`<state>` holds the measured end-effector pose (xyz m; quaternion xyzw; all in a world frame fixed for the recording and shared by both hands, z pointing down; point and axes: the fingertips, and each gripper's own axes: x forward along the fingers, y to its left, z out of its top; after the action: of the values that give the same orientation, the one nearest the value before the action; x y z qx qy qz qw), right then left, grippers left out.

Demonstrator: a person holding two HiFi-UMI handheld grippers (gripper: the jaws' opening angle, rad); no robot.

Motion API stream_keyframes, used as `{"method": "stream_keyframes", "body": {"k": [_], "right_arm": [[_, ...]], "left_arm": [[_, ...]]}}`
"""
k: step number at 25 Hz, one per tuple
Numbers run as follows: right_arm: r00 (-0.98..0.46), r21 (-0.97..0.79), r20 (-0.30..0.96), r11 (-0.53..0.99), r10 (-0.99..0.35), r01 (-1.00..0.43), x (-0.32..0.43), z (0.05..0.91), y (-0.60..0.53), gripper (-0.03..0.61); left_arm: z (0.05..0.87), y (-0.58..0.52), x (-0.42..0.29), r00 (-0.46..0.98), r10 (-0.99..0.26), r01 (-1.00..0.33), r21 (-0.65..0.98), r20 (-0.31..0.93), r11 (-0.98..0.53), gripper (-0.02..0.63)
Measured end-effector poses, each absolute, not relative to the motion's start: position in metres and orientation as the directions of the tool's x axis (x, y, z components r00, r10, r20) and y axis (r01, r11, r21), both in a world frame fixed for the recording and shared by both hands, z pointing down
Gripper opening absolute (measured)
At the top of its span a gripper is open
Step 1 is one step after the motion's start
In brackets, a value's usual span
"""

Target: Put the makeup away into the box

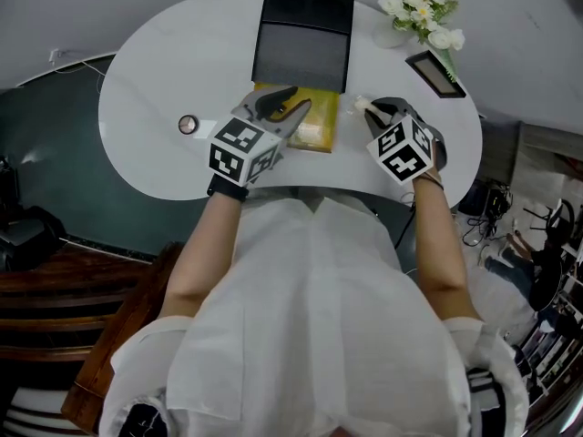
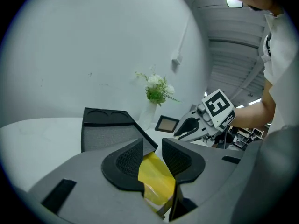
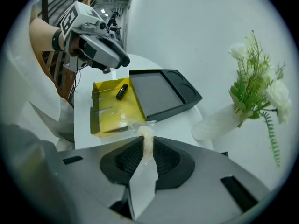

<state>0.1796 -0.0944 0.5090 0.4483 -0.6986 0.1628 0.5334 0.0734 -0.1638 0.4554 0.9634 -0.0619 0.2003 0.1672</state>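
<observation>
A yellow box (image 1: 319, 126) lies open on the white table (image 1: 155, 80), with a black tube (image 3: 121, 91) inside it. A black lid or tray (image 1: 302, 39) lies flat right behind the box. My left gripper (image 1: 290, 106) is shut on the box's near wall; in the left gripper view, yellow card (image 2: 156, 181) sits pinched between that gripper's (image 2: 156, 150) pads. My right gripper (image 1: 369, 107) hangs above the table, right of the box, shut on a small cream makeup piece (image 3: 146, 139) in a clear wrapper. The piece pokes out beyond the right gripper's (image 3: 148, 146) tips.
A white vase of white flowers (image 1: 419, 7) stands at the table's far right, with a small dark framed item (image 1: 435, 71) beside it. A small round object (image 1: 188, 124) lies left of the box. The table's curved near edge is just below both grippers.
</observation>
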Motion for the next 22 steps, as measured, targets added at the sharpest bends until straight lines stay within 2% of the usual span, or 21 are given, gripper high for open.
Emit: {"method": "stream_keyframes", "body": {"k": [6, 11, 22], "right_arm": [[-0.059, 0.232, 0.876, 0.525, -0.479, -0.819, 0.139, 0.494, -0.124, 0.066], [-0.091, 0.181, 0.888, 0.524, -0.45, -0.832, 0.105, 0.516, -0.139, 0.066], [-0.033, 0.163, 0.912, 0.436, -0.409, -0.885, 0.075, 0.565, -0.16, 0.067]], "left_arm": [[0.453, -0.183, 0.045, 0.909, -0.055, -0.19, 0.293, 0.412, -0.937, 0.132], [0.455, -0.193, 0.021, 0.906, -0.057, -0.195, 0.294, 0.419, -0.936, 0.132], [0.459, -0.206, -0.021, 0.897, -0.052, -0.198, 0.295, 0.439, -0.935, 0.132]]}}
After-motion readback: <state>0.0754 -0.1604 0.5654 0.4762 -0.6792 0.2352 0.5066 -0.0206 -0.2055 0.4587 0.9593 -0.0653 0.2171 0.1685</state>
